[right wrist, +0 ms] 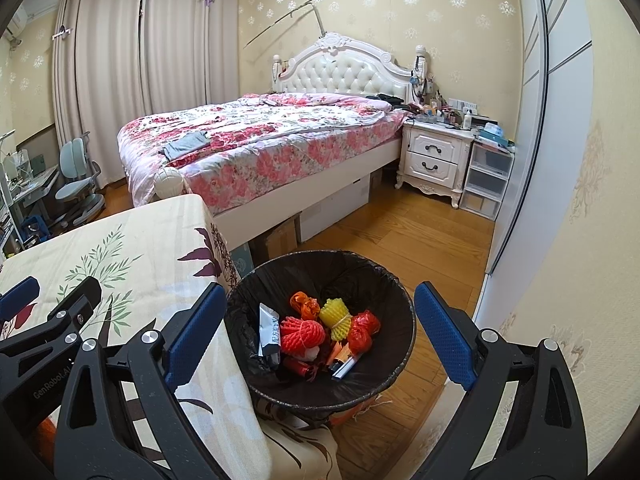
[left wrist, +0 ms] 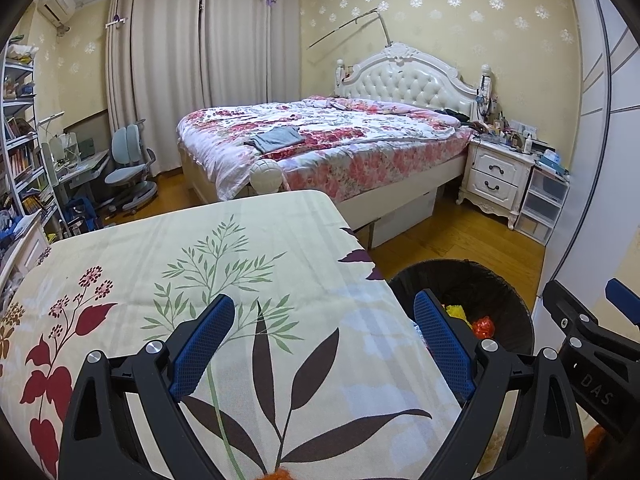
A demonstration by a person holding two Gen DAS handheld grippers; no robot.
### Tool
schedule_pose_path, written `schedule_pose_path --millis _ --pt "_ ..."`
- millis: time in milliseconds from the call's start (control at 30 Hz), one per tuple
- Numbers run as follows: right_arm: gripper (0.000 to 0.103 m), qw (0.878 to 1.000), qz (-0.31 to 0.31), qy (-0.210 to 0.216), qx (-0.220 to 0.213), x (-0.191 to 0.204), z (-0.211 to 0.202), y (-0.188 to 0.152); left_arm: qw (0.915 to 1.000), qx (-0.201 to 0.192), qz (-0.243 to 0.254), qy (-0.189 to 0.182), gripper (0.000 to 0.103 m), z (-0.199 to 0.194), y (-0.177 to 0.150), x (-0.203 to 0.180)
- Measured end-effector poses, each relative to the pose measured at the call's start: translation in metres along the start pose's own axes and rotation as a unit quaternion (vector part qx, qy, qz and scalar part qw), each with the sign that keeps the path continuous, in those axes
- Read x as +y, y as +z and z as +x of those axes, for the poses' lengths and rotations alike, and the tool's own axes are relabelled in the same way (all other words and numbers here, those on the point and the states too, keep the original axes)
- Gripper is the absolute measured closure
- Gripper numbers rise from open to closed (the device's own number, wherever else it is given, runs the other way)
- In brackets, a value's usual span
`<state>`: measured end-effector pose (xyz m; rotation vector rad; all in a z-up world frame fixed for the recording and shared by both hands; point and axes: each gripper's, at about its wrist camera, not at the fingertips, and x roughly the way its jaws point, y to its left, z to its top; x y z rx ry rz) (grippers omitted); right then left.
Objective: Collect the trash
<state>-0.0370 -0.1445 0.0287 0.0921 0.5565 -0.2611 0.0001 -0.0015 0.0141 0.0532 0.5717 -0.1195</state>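
Nearest to me, my left gripper (left wrist: 324, 316) hangs over the table (left wrist: 160, 248) with its two blue-padded fingers spread wide and nothing between them. The table is draped in a cream cloth printed with green sprigs and dark leaves. My right gripper (right wrist: 320, 308) sits just beside the left one, over the table's right edge and the bin, and its two fingers are likewise wide apart and empty. From the left wrist view I see the right gripper's black frame at the far right edge.

The trash bin (right wrist: 400, 344) stands on the wood floor, touching the hanging edge of the cloth, and it is lined with a black bag. Inside I count one red foam net (right wrist: 302, 332), one yellow foam net (right wrist: 335, 314), one orange wrapper (right wrist: 301, 303) behind them, one red crumpled wrapper (right wrist: 362, 332) to the right, and one grey-white packet (right wrist: 269, 328) leaning on the left wall. Smaller bits lie under these; I cannot count them.

Beyond the bin lies one bed (right wrist: 260, 136) under a pink floral quilt, with one folded grey garment (right wrist: 184, 144) on it. To its right stands one white nightstand (right wrist: 434, 158) with two drawers, then one clear three-drawer unit (right wrist: 486, 178). At far left I see one blue-grey desk chair (left wrist: 128, 164) before the closed curtains (left wrist: 200, 60).
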Motion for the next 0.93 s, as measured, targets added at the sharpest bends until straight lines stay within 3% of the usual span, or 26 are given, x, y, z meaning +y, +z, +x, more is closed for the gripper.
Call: schedule_pose_path --millis 633,767,933 --pt "0.010 1.000 -0.007 0.007 0.005 0.005 0.001 -0.003 1.0000 -0.007 -0.004 0.003 0.012 -0.001 0.003 0.008" --pt "0.010 1.000 -0.016 0.024 0.006 0.020 0.004 -0.002 0.9995 0.000 -0.020 0.026 0.012 0.006 0.004 0.033" --pt "0.010 0.997 -0.045 0.056 0.013 0.053 0.013 0.001 0.9952 0.032 -0.052 0.076 0.012 0.027 -0.001 0.093"
